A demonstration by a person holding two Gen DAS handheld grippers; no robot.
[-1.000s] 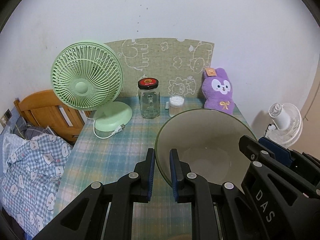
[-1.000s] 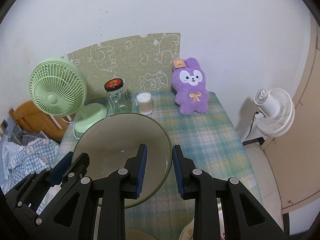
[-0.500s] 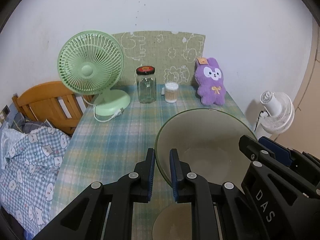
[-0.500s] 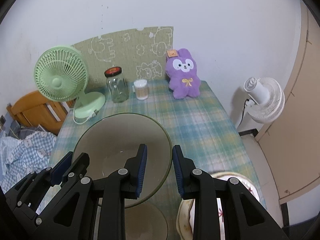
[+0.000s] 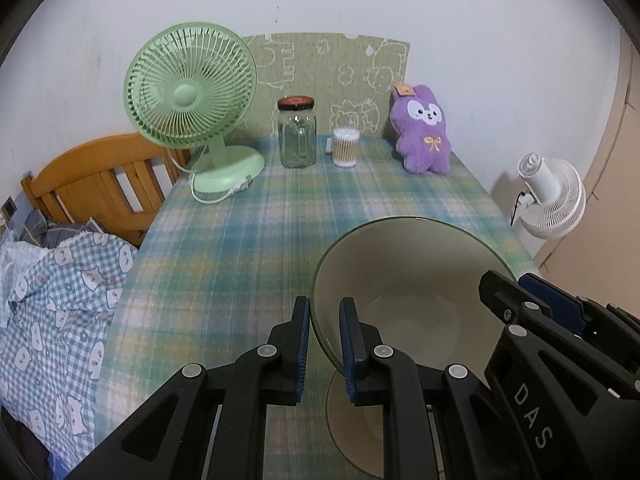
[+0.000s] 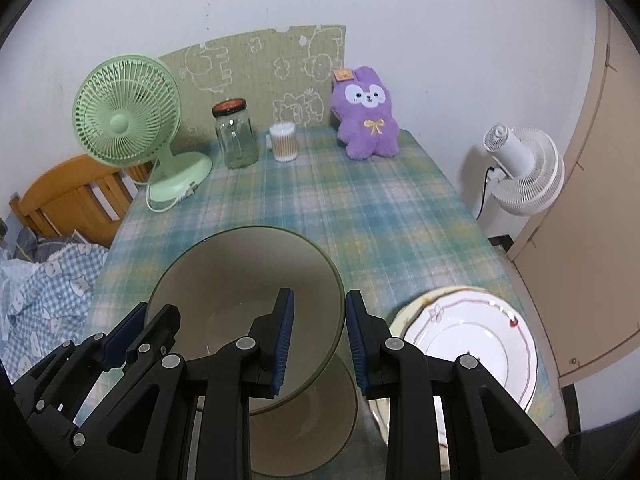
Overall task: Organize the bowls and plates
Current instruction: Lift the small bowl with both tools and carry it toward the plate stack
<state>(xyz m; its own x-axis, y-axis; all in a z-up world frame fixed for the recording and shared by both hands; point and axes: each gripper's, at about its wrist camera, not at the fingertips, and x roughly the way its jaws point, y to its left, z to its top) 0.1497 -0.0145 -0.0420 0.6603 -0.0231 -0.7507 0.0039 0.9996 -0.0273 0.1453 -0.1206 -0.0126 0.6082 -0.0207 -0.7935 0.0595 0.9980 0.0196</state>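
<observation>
From the left wrist view, the left gripper (image 5: 324, 344) is clamped on the near-left rim of a glassy, olive-tinted bowl (image 5: 412, 280), one pad outside the wall and one inside. The bowl hangs tilted above the checked tablecloth (image 5: 248, 248), its mouth turned toward the cameras. Directly beneath it, low in the picture, lies a second bowl (image 5: 352, 432) of the same tint, flat on the cloth. The right gripper's black frame shows at the far rim on the right.

From the right wrist view, the right gripper (image 6: 318, 340) straddles the opposite rim of the held bowl (image 6: 240, 276), one blue pad inside and one outside. A gap shows around the rim, so I cannot tell whether the pads actually press on it. The second bowl (image 6: 316, 420) sits just below the jaws, partly hidden by the held one. Just beside it to the right is a white plate (image 6: 472, 340) with a thin painted border. To my eye the held bowl needs to go straight down, levelled, to nest in the one under it, and both hands are equally close
</observation>
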